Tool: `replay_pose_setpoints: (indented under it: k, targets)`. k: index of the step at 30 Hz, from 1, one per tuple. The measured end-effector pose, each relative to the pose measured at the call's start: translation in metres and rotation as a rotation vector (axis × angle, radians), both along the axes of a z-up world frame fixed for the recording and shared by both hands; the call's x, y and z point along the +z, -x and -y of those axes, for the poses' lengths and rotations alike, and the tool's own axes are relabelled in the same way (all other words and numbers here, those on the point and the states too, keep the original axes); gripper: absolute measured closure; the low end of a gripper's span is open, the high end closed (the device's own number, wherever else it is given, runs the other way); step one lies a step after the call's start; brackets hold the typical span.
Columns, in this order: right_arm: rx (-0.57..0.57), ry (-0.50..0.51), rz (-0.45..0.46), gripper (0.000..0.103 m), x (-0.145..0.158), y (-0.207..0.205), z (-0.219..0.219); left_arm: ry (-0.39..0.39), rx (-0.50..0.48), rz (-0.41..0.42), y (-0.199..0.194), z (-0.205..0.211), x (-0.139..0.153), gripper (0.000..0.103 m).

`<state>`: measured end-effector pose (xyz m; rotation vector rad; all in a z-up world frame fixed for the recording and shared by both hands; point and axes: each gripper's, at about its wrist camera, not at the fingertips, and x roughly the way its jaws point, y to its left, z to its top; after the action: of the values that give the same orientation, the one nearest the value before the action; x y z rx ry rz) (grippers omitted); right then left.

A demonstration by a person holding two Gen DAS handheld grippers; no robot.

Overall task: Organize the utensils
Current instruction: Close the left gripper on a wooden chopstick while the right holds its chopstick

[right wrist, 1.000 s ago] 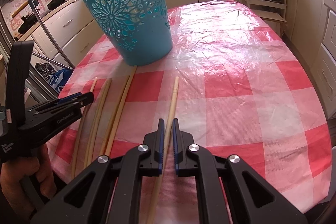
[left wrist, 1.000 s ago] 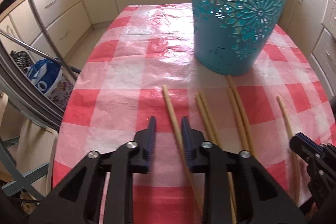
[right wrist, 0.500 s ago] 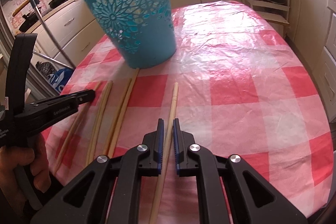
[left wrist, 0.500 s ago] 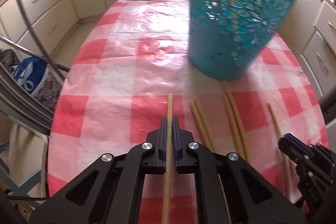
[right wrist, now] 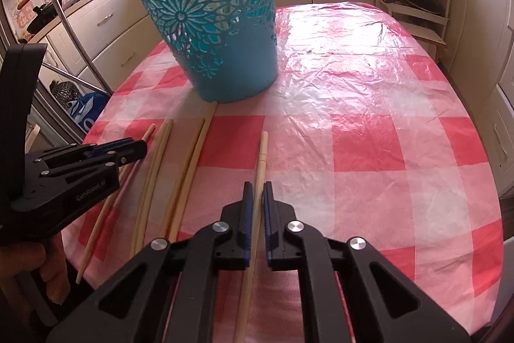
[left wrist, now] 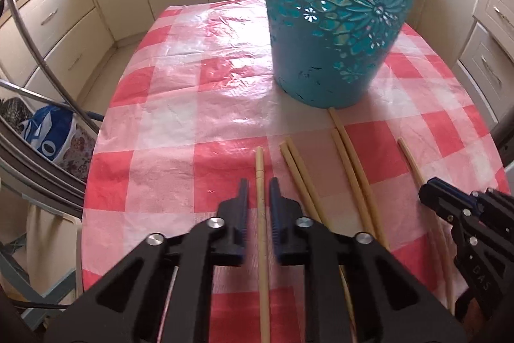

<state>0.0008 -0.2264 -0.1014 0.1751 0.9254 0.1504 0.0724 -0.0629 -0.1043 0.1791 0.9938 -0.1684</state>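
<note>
Left gripper [left wrist: 258,182] was clamped shut on the leftmost chopstick [left wrist: 259,159] half a second ago. Now its jaws stand narrowly apart, with a sliver of daylight on each side of the stick. So the grab is undone or being reset, and I'd count that stick as not picked yet.

The stick lies flat on the checked tablecloth [left wrist: 192,85], dead centre between the jaws. It runs 12 to 6 o'clock, tip just past the fingertips at 12.

Right gripper [right wrist: 257,185] hasn't changed: jaws narrow, straddling the rightmost chopstick [right wrist: 262,150]. That stick also lies on the cloth, pointing 12, and no squeeze is visible.

Teal cut-out basket [left wrist: 334,37] stands upright at about 1 o'clock from the left gripper and 11 o'clock from the right one. I can't see inside it.

Two chopstick pairs [left wrist: 298,169] lie between the grippers. The far end of one stick touches the basket's base.

Judgement: task is barely started. Both grippers are lined up, and each only needs to close, then lift towards the basket.
</note>
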Motion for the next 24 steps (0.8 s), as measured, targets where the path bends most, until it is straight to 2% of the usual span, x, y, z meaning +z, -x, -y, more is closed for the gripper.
replay_pose_setpoints:
  k: [3, 4, 6, 8, 9, 10, 14, 20, 23, 24]
  targets:
    - [0.007, 0.022, -0.016, 0.096, 0.001, 0.0, -0.002, -0.004, -0.001, 0.002, 0.003, 0.0, 0.0, 0.091]
    - [0.009, 0.024, -0.022, 0.094, 0.002, -0.001, -0.003, -0.01, 0.005, 0.008, 0.004, -0.001, 0.0, 0.084]
    - [0.028, 0.046, -0.028, 0.091, 0.003, -0.006, -0.006, -0.019, 0.016, 0.024, 0.006, -0.003, -0.001, 0.079]
    - [0.046, 0.08, -0.034, 0.091, 0.003, -0.009, -0.009, -0.022, -0.001, 0.035, 0.008, -0.003, -0.001, 0.081]
    - [0.057, 0.096, -0.039, 0.091, 0.003, -0.011, -0.011, -0.016, -0.025, 0.034, 0.009, 0.0, -0.001, 0.094]
    - [0.068, 0.114, -0.047, 0.092, 0.004, -0.012, -0.013, -0.017, -0.036, 0.032, 0.01, 0.002, -0.001, 0.098]
    - [0.077, 0.095, -0.056, 0.095, 0.003, -0.012, -0.011, -0.022, -0.061, 0.033, 0.015, 0.005, 0.0, 0.099]
    - [0.038, 0.054, -0.002, 0.095, -0.001, -0.002, -0.007, -0.019, -0.061, 0.047, 0.02, 0.004, 0.008, 0.099]
    - [0.046, 0.082, 0.02, 0.095, -0.001, 0.001, -0.009, 0.043, -0.072, 0.029, 0.022, 0.002, 0.014, 0.098]
    - [0.049, 0.088, 0.025, 0.095, -0.001, 0.001, -0.01, 0.09, -0.082, 0.025, 0.023, -0.001, 0.019, 0.098]
